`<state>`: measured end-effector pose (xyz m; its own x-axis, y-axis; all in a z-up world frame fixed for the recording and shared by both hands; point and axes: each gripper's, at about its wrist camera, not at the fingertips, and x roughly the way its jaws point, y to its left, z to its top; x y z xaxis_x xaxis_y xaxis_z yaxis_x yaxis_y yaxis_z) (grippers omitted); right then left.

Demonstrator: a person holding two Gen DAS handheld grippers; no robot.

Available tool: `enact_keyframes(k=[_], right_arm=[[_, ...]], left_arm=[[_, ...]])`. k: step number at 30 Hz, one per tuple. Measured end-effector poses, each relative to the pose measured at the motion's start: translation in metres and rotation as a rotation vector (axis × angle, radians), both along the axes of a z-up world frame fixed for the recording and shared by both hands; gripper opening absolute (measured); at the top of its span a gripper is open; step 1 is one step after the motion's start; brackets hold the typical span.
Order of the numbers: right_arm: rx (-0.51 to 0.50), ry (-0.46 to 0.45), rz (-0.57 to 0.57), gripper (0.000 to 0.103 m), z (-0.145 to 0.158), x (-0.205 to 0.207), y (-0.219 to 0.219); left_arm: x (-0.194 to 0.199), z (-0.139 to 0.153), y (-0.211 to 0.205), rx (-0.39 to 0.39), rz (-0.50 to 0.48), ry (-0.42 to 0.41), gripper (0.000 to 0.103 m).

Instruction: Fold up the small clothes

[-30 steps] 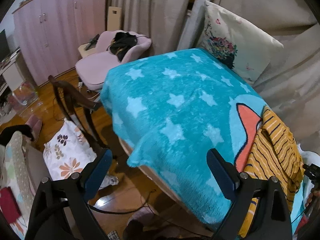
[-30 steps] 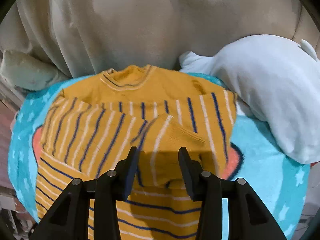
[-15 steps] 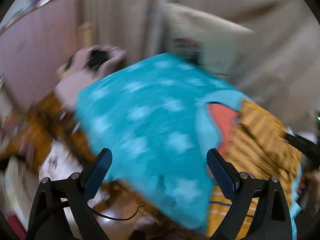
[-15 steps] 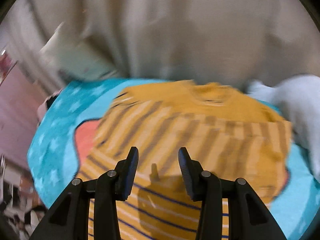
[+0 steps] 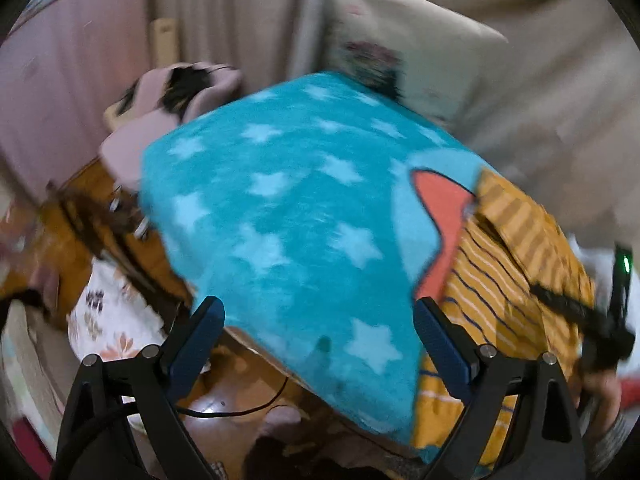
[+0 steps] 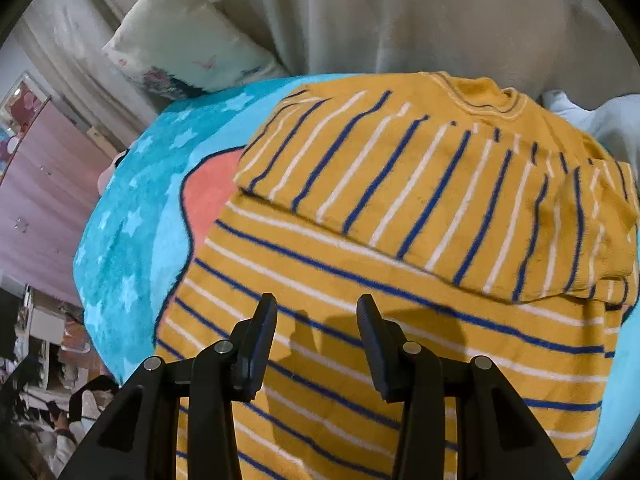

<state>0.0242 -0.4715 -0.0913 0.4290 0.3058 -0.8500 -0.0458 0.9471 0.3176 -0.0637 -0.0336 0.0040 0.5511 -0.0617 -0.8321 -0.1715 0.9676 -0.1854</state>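
Mustard striped sweater (image 6: 400, 280) lies right under the half-open, empty right hand-held gripper (image 6: 316, 320); the left hand-held gripper (image 5: 316, 336), wide open and empty, hangs off to its left.

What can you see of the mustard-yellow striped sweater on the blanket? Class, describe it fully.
The mustard-yellow knitted sweater with blue and white stripes lies flat on the turquoise star-patterned fleece blanket, partly covering its coral patch. Its ribbed collar points away from the right gripper. Both sleeves are folded across the chest, so their stripes run crosswise to the body's. The lower body is still unfolded. The right gripper's jaws are open above the hem area; nothing grips the sweater.
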Motion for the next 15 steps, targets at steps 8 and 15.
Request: enact_keyframes(k=[8, 15], right_arm=[[0.011, -0.033, 0.189, 0.042, 0.001, 0.004, 0.078], [-0.007, 0.064, 0.370, 0.041, -0.030, -0.006, 0.180]], left_arm=[[-0.003, -0.025, 0.040, -0.076, 0.099, 0.062, 0.095], [-0.002, -0.025, 0.038, -0.055, 0.041, 0.047, 0.095]])
